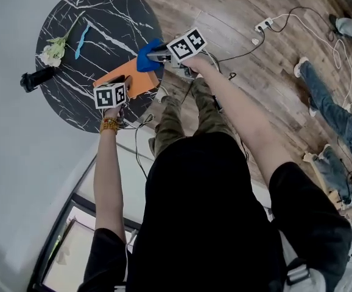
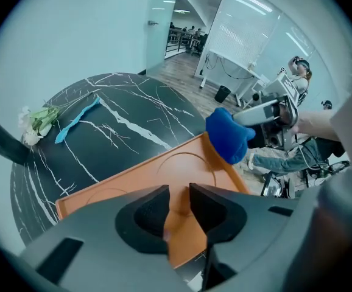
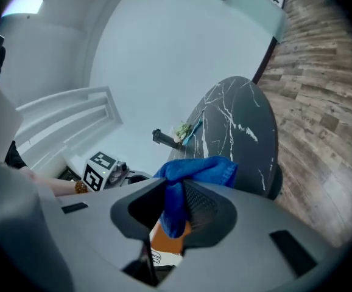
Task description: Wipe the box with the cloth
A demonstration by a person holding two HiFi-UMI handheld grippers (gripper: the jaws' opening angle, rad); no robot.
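- Floor (image 1: 255,5): wood-look planks, brown-grey, running diagonally in the head view.
- Wall (image 1: 5,163): plain, pale, unbroken behind the table.
- Table (image 1: 115,11): round, black top with white marble veining, standing close to the wall.
- Power strip (image 1: 264,24): white, on the floor, with cables trailing off.
- Dark-framed glazing (image 1: 60,236) at the base of the wall.
- Glass partition (image 2: 249,35) with blinds, seen in the left gripper view.
- Ceiling light strips (image 2: 252,0) above it, lit.

A round black marble table (image 1: 112,17) carries a white flower (image 1: 52,52) beside a slender light-blue tool (image 1: 81,39). A black handle (image 1: 37,78) overhangs its left edge, and an orange box (image 1: 140,81) is at its near edge.
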